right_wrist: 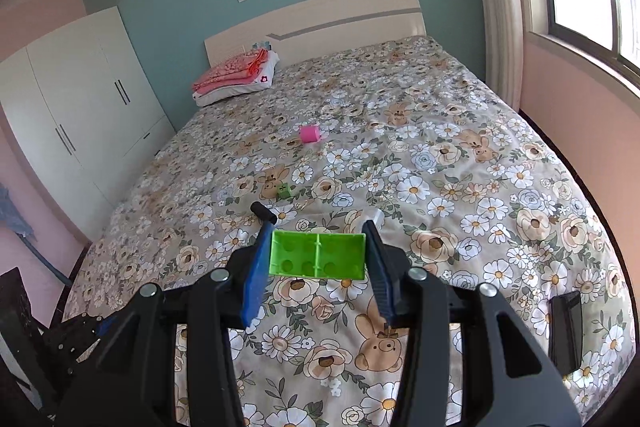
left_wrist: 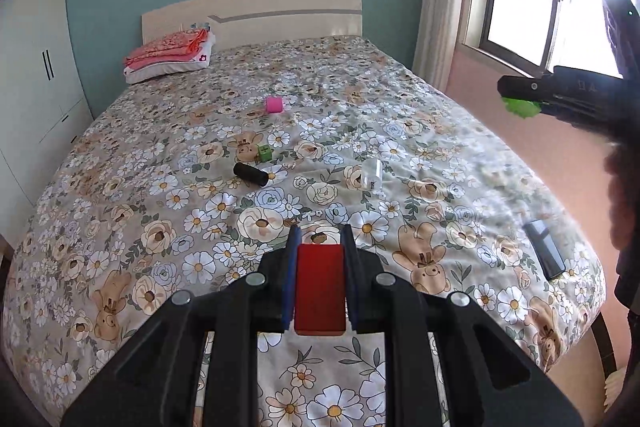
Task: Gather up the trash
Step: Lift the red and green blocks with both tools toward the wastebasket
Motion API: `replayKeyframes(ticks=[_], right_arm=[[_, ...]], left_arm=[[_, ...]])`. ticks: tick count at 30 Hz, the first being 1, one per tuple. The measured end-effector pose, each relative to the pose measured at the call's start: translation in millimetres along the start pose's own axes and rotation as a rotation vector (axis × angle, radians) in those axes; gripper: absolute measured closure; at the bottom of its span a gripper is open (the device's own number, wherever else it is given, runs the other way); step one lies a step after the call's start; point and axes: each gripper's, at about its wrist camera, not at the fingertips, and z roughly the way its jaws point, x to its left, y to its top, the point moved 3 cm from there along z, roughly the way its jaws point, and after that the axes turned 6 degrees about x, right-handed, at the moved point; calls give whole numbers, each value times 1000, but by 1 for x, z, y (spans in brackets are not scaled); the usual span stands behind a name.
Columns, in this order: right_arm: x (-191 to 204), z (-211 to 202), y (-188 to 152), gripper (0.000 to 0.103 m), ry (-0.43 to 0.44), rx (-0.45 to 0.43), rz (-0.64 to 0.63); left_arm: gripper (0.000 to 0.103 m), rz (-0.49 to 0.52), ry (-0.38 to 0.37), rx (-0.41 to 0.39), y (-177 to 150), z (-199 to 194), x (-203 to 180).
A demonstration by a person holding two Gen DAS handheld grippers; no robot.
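The left hand-held gripper (left_wrist: 320, 247) is shown clamped on a red block (left_wrist: 320, 291) and the right hand-held gripper (right_wrist: 318, 247) clamped on a green brick (right_wrist: 318, 253), both held above the floral bed (left_wrist: 400, 99), where a pink cylinder (left_wrist: 274, 104), a green cube (left_wrist: 264, 152), a black cylinder (left_wrist: 251, 174) and a white item (left_wrist: 372, 179) lie uncollected. The green brick is gripped only at its ends near the pad tips, so a jolt could twist it loose onto the bed. No brand, label or writing can be read.
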Motion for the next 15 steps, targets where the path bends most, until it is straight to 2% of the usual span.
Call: replayKeyframes(ticks=[3,11,15], right_arm=[[8,-43,-10,57,12,-24,-24],[14,-150,-47,57,41,-86,-76],[17,-190,-70,57,56,-102,-101]], left_arm=[[81,-34,29,-22,-3,-32,-3],[81,-30,106,-110,-27,-118,-26],[81,-51,107,-116,-46,-149,-33]])
